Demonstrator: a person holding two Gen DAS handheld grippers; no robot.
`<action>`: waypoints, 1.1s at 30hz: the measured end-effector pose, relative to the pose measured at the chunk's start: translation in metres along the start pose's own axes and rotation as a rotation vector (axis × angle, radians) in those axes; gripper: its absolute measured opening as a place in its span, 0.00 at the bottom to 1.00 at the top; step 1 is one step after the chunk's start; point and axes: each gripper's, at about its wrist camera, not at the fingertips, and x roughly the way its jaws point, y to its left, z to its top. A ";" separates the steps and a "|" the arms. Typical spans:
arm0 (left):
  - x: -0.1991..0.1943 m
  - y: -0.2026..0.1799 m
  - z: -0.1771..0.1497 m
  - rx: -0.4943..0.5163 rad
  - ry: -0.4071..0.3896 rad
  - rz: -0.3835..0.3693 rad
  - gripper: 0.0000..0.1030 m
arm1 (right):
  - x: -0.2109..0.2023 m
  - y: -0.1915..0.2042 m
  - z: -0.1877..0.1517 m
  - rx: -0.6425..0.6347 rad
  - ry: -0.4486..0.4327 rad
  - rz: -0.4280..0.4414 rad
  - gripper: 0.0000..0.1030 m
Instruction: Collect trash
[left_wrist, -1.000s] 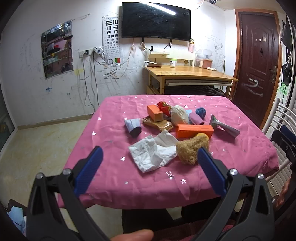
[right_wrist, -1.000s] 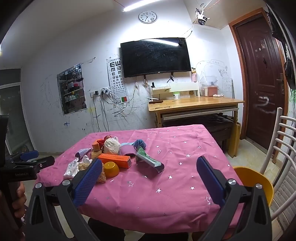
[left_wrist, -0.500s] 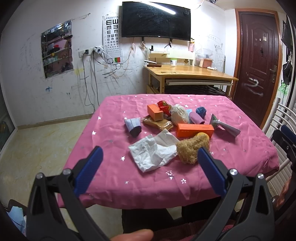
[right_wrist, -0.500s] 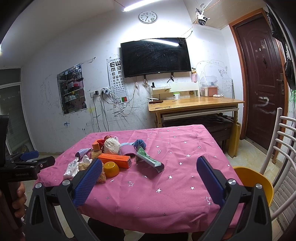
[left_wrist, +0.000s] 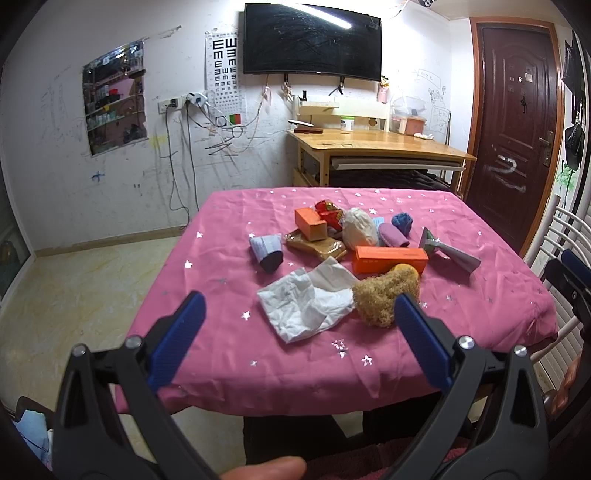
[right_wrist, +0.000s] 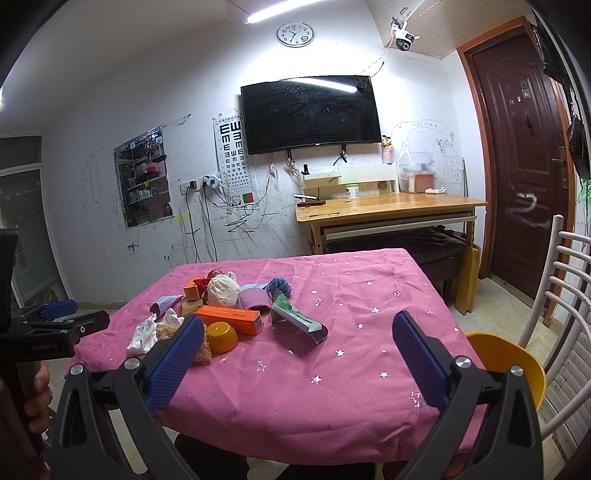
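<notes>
A heap of trash lies on the pink star-print tablecloth (left_wrist: 221, 347): a crumpled white tissue (left_wrist: 306, 301), a tan scrubbing sponge (left_wrist: 384, 293), a long orange box (left_wrist: 389, 258), a smaller orange box (left_wrist: 310, 223), a white wad (left_wrist: 358, 227), a grey-green wrapper (left_wrist: 450, 253) and a crumpled face mask (left_wrist: 267, 251). My left gripper (left_wrist: 299, 332) is open and empty, held before the table's near edge, short of the tissue. My right gripper (right_wrist: 295, 350) is open and empty, over the near edge to the right of the heap (right_wrist: 229, 306). A yellow bowl (right_wrist: 221, 336) sits by the sponge.
A white metal chair with a yellow seat (right_wrist: 509, 365) stands at the table's right side. A wooden desk (right_wrist: 388, 208) stands behind by the wall, under a television. A dark door (right_wrist: 524, 155) is at the right. Tiled floor (left_wrist: 74, 295) lies to the left.
</notes>
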 end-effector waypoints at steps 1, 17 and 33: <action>0.000 0.000 0.000 -0.001 0.000 0.000 0.95 | 0.000 0.000 0.000 -0.001 0.000 0.000 0.93; 0.000 0.000 0.000 -0.001 0.000 -0.001 0.95 | 0.001 0.001 -0.001 -0.003 -0.003 -0.003 0.93; 0.000 0.000 0.000 -0.001 0.003 0.001 0.95 | -0.001 0.001 -0.001 -0.003 -0.002 -0.002 0.93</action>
